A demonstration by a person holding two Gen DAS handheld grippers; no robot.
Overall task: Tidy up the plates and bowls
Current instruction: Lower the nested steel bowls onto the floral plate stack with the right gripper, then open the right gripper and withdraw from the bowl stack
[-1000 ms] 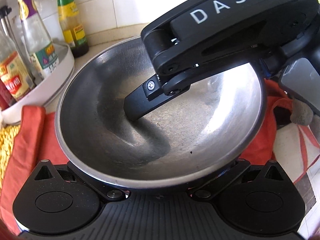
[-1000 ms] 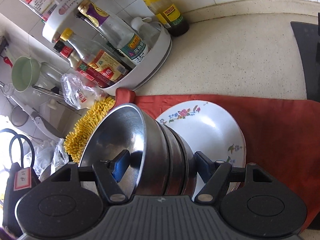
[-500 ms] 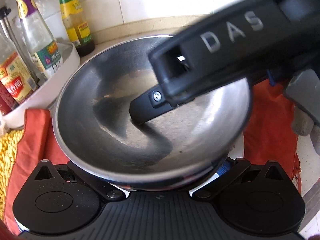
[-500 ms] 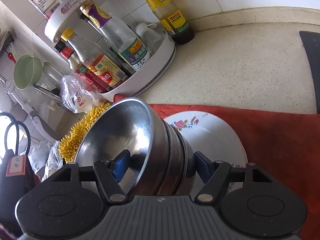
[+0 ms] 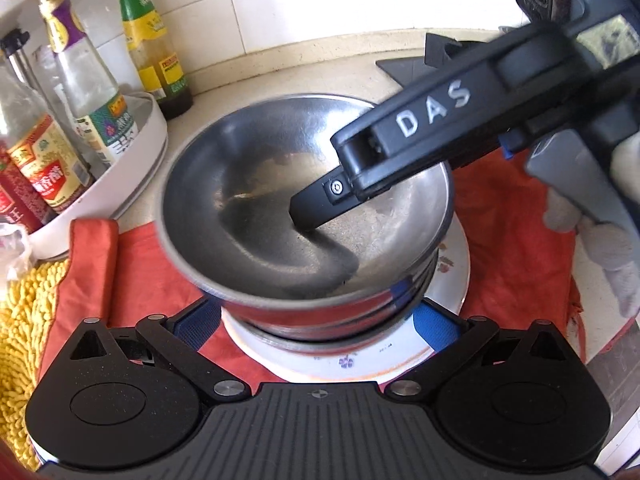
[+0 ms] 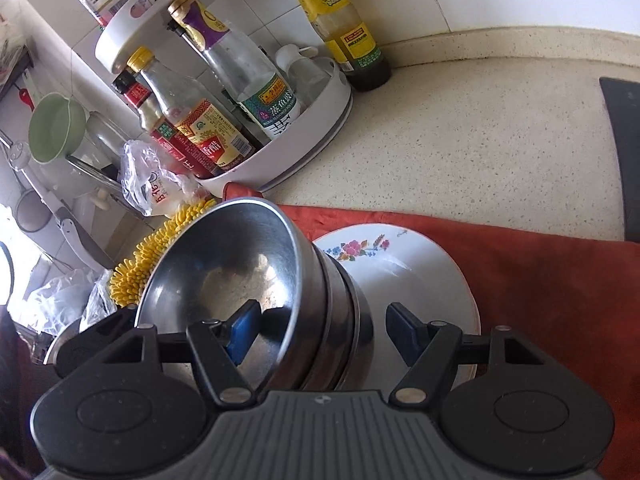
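A stack of nested steel bowls point(image 5: 280, 184) rests on a white floral plate point(image 5: 448, 280) lying on an orange cloth point(image 5: 516, 256). My right gripper point(image 6: 322, 330) straddles the stack's rim, one finger inside the top bowl point(image 6: 236, 276) and one outside; the jaws look spread with a gap around the wall. Its finger point(image 5: 320, 208) shows inside the bowl in the left wrist view. My left gripper point(image 5: 316, 326) is open, its blue pads on either side of the stack's base just above the plate. The plate point(image 6: 400, 264) also shows in the right wrist view.
A white turntable rack point(image 6: 280, 152) of sauce bottles stands at the back left, with a green-capped bottle point(image 6: 344, 28) beside it. A yellow chenille mat point(image 5: 20, 312) lies at the left. A dark board point(image 6: 624, 152) lies at the right on the speckled counter point(image 6: 480, 136).
The left gripper has drawn back from the bowls, so the stack and the plate under it now show whole. The right gripper's jaws have spread wider around the rim.
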